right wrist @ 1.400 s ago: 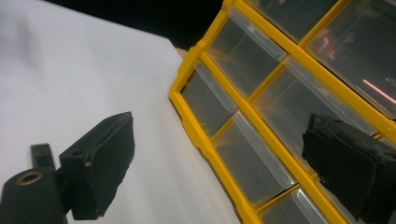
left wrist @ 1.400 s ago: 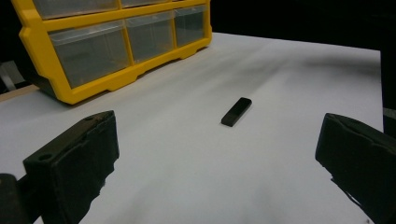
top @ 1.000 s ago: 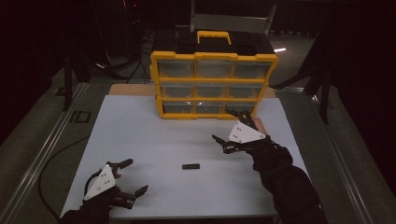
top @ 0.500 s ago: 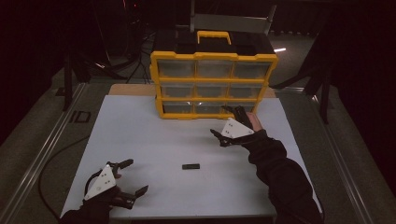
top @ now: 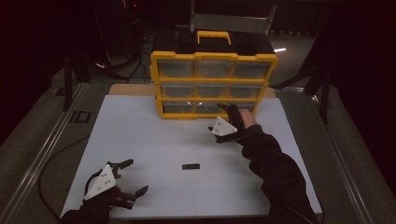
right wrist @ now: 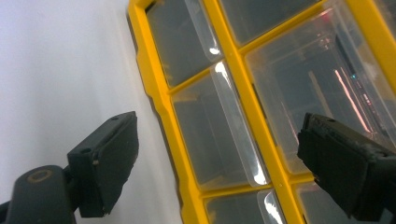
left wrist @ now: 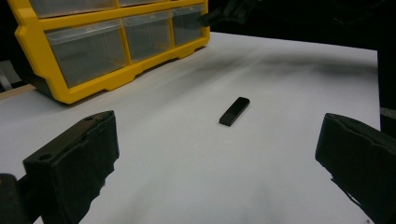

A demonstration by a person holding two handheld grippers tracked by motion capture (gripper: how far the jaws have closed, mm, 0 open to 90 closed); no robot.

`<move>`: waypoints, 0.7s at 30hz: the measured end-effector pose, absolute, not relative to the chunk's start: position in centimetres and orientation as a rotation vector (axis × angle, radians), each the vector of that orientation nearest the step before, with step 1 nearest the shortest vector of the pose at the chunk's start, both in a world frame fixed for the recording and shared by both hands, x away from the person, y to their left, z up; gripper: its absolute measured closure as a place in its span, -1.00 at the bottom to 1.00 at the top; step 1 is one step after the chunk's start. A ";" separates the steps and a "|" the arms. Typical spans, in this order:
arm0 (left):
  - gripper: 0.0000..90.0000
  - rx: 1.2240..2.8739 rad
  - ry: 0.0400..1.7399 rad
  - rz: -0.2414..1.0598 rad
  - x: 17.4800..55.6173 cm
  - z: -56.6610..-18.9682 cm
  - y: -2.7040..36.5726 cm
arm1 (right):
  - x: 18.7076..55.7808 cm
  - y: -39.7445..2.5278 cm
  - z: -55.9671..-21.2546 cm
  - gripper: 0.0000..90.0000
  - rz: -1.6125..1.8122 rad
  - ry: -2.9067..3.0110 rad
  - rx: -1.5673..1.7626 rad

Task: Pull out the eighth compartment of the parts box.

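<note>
Two tongs stand apart and empty. Right tongs [top: 228,122] hover just before the yellow drawer cabinet's [top: 214,84] bottom row, no drawer opened yet. Ahead of the left tongs [top: 128,177], a small black bar [top: 191,166] lies untouched on the tabletop [top: 140,135].

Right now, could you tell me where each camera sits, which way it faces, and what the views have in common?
High view: above the person's side, looking forward and down on the table, the cabinet and the bar; both forearms and the left gripper and right gripper show.
Left gripper view: low over the table, facing the bar and cabinet; its own open jaws show.
Right gripper view: close to the cabinet, facing its clear drawers; its own open jaws show.
Shared: all three see the cabinet; the high and left gripper views see the bar.
</note>
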State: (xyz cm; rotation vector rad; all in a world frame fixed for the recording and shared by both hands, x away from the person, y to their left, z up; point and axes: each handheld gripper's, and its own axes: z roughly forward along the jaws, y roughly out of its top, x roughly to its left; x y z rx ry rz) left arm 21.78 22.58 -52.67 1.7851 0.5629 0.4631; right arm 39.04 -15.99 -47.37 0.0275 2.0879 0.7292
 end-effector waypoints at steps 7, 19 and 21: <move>-1.00 1.791 0.557 0.462 21.8 -52.7 22.5 | 40.0 -15.0 -48.3 -0.71 0.597 2.100 -0.013; -1.00 1.787 0.557 0.459 21.8 -52.7 22.6 | 41.4 -14.6 -49.1 -0.66 0.478 2.102 0.000; -1.00 1.786 0.557 0.458 21.8 -52.7 22.6 | 41.7 -14.6 -49.2 -0.65 0.448 2.112 -0.001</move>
